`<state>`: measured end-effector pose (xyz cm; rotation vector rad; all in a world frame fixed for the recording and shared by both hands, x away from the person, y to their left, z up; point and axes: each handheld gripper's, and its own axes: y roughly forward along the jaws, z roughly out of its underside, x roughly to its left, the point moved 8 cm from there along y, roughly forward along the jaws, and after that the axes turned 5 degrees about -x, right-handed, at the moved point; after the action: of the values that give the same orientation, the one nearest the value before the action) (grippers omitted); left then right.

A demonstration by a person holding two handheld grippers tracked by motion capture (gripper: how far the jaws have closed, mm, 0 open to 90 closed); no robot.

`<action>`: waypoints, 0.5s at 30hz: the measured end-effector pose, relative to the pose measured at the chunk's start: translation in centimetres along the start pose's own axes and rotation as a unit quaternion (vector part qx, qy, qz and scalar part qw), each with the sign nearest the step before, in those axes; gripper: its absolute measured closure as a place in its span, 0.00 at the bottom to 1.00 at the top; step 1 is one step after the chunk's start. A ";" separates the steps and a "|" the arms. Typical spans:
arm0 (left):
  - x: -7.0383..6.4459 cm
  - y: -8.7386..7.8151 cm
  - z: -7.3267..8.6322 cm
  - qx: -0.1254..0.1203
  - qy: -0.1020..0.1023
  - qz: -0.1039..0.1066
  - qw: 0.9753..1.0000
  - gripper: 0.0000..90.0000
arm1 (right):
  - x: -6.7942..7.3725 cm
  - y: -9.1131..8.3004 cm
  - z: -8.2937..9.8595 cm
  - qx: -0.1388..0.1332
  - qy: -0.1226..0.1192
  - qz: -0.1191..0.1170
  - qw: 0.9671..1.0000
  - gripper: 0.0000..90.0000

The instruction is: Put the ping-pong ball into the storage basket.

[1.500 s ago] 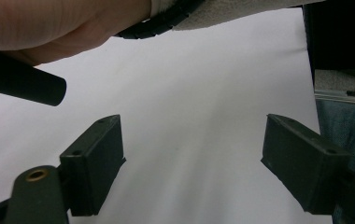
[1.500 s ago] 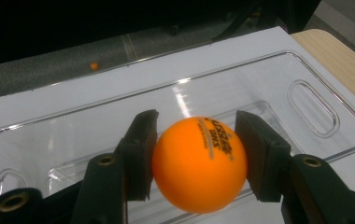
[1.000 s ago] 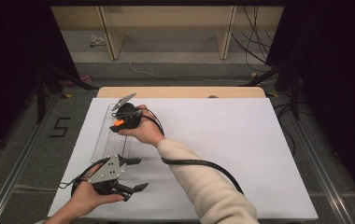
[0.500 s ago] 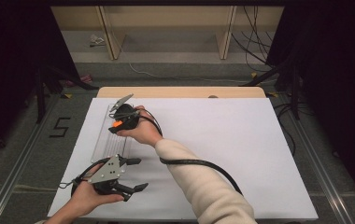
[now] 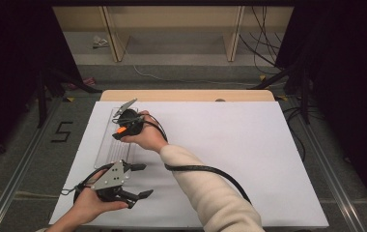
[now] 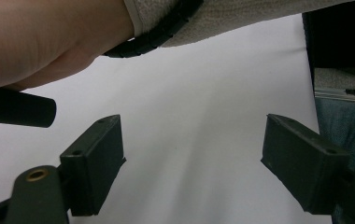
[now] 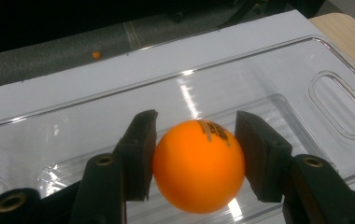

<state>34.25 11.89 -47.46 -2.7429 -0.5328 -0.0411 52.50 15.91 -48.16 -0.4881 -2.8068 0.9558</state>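
Note:
An orange ball [image 7: 199, 165] with black print sits between the two black pads of my right gripper [image 7: 196, 122], which is shut on it. Ball and gripper hang just over a clear plastic tray [image 7: 306, 60] with moulded hollows. In the high view the right gripper [image 5: 119, 131] is at the table's far left, over the tray [image 5: 105, 150], and the ball [image 5: 121, 129] shows as an orange spot. My left gripper [image 5: 146, 180] rests near the front left edge, open, with nothing between its jaws. The left gripper view shows the left gripper [image 6: 192, 121] spread wide over bare white table.
The right forearm and its black cable [image 5: 205, 169] stretch diagonally across the white table top [image 5: 249, 145]. A small orange speck [image 7: 96, 54] lies on the grey floor beyond the table edge. Dark curtains and cables surround the table.

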 end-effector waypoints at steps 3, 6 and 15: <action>0.0 0.0 0.0 0.000 0.001 0.001 1.000 0.22 | 0.0 0.0 0.0 0.000 0.000 0.000 1.000 0.56; 0.0 0.0 0.0 0.000 0.001 0.001 1.000 0.22 | -0.1 0.0 0.0 0.001 0.000 0.000 1.000 0.56; 0.0 0.0 0.0 -0.001 0.001 0.000 1.000 0.22 | -0.1 0.0 -0.1 -0.002 -0.001 0.003 1.000 0.51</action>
<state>34.26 11.89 -47.44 -2.7438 -0.5313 -0.0435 52.60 15.94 -48.05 -0.4962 -2.8115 0.9537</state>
